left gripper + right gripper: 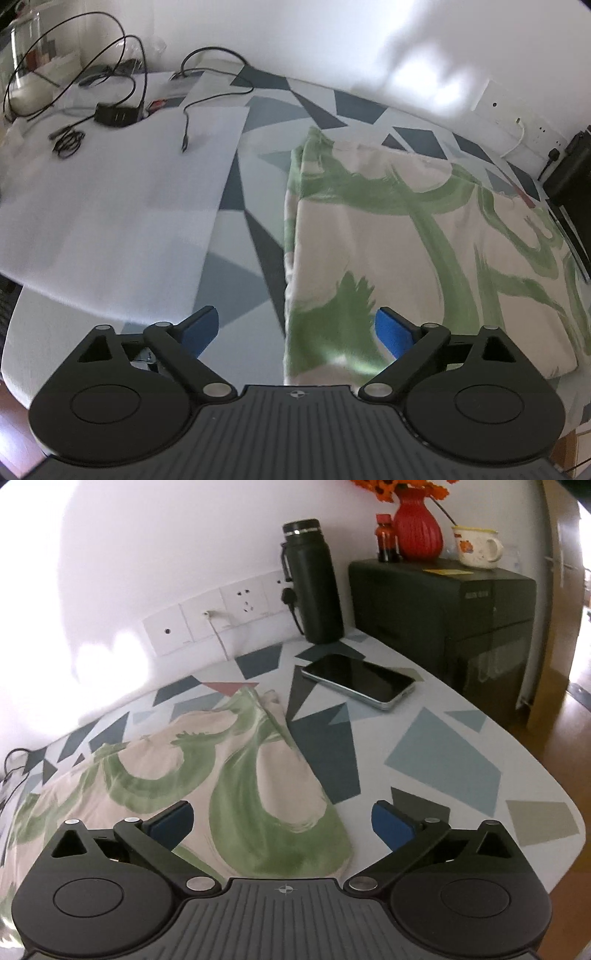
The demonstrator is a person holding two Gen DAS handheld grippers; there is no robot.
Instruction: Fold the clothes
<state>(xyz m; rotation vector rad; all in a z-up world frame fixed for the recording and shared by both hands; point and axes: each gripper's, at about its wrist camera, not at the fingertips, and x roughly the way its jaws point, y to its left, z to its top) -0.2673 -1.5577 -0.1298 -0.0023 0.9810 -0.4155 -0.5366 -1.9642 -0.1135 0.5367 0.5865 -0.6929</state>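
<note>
Where right wrist looks: phone [357,681].

From the left wrist we look low and close across the desk [240,280] toward the wall, with the green-patterned garment [406,236] to our right. From the right wrist we face the same wall from just above the desk's right end, garment to our left. Both views share the garment, patterned desk top and wall sockets [236,605].
</note>
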